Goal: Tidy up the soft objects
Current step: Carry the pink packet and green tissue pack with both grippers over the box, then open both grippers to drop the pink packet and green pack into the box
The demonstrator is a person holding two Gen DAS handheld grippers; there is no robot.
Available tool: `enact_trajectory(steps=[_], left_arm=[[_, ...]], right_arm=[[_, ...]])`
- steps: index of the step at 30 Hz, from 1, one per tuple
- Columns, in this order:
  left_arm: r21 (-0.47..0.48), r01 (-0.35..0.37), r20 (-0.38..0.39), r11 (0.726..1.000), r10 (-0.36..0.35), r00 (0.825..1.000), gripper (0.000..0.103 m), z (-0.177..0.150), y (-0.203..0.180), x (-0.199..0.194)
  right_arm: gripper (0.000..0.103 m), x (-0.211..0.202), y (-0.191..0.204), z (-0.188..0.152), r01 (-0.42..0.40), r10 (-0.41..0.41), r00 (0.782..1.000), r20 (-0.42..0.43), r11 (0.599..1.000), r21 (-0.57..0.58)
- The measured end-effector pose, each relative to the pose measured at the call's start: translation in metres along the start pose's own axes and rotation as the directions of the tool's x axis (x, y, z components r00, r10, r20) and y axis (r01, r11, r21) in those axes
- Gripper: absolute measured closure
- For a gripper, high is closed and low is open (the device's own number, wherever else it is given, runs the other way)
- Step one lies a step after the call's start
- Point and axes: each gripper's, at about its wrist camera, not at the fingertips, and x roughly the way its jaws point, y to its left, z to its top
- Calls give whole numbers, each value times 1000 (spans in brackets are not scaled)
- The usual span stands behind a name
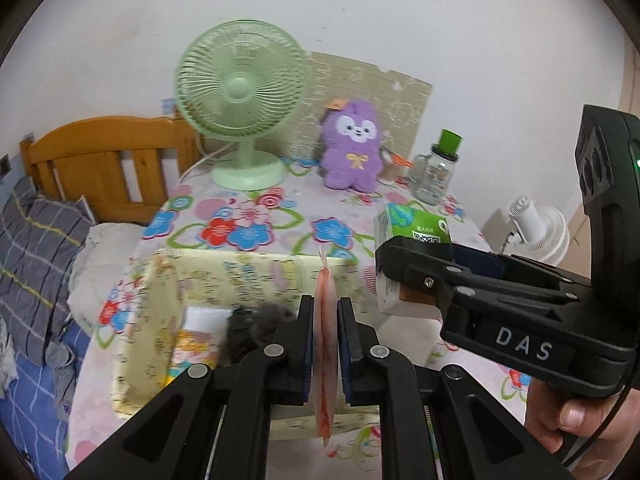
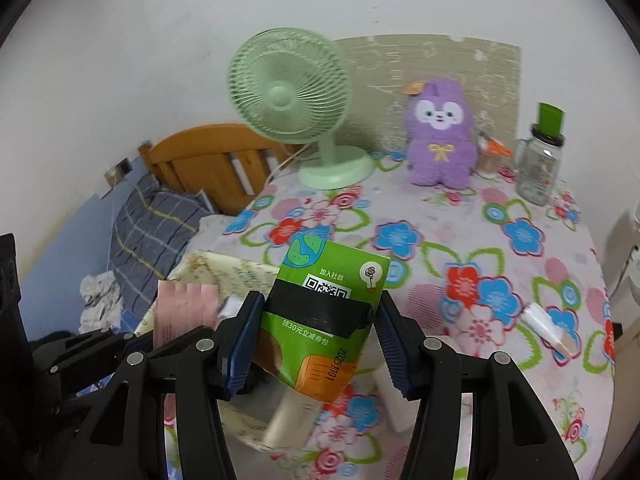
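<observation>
Floral tablecloth (image 2: 460, 240) beside wooden bed (image 2: 200, 164), white wall (image 2: 160, 40).

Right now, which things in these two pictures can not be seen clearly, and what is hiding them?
- Contents of the yellow fabric box: left wrist view, blurred; the left gripper covers part.
- Pink packet: left wrist view, seen edge-on, face unreadable.
- Green pouch: right wrist view, black band crosses its QR code; the right gripper hides its sides.
- Orange item behind the purple plush: too small, partly hidden.
</observation>
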Motion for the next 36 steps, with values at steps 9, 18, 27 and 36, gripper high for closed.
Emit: enact_trajectory(steps=[9, 18, 27, 36], left_arm=[[-53, -74, 21, 996, 75, 997, 94, -3, 40, -12], [-75, -103, 14, 992, 104, 994, 94, -7, 60, -8], [-73, -158, 27, 985, 160, 987, 67, -9, 67, -11], [-68, -196, 33, 978, 199, 980, 36, -13, 70, -15]], right_arm=[[45, 22, 44, 5, -50, 48, 998, -31, 997, -61], [45, 38, 60, 6, -62, 57, 996, -64, 995, -73], [45, 50, 64, 8, -80, 75, 993, -91, 995, -61], [18, 54, 66, 9, -143, 141, 986, -87, 989, -22]])
